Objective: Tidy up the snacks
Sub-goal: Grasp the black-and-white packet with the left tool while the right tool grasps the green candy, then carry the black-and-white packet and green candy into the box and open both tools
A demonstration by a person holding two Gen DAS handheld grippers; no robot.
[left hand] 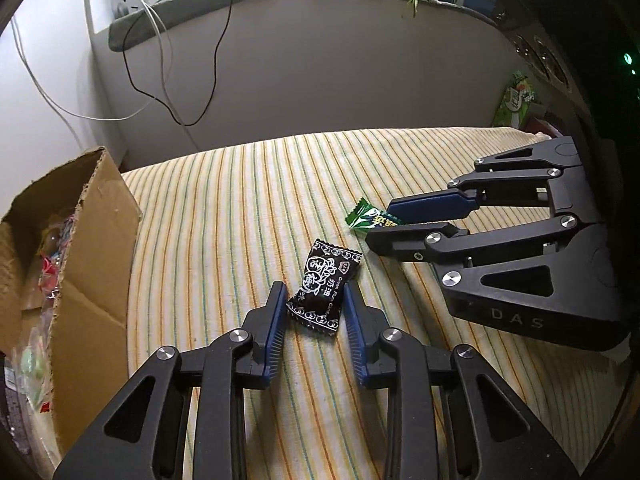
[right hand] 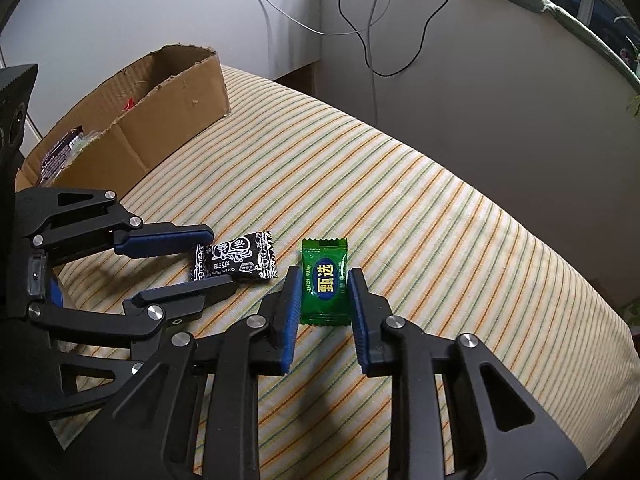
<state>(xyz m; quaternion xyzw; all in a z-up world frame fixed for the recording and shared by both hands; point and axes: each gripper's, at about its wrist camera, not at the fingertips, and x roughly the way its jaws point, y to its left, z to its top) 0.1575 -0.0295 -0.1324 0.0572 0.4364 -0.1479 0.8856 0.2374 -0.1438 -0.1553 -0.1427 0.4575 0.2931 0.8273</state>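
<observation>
Both grippers straddle wrapped candies on the striped cloth, ready to pinch.

The left gripper [left hand: 314,302], lower centre of its view, stands spread with the black cream plum candy [left hand: 323,288] between its blue pads, apparently not yet squeezed; the right gripper [right hand: 324,296] is likewise spread around the green candy [right hand: 325,280] at mid-frame. This looks like the grasp step: each needs to close on its wrapper, lift, then carry toward the cardboard box [right hand: 160,120] at upper left, which already holds snacks. The striped tablecloth [right hand: 440,220] between looks clear, but the grippers sit near each other and could collide. Cables [left hand: 172,92] hang on the wall behind.
</observation>
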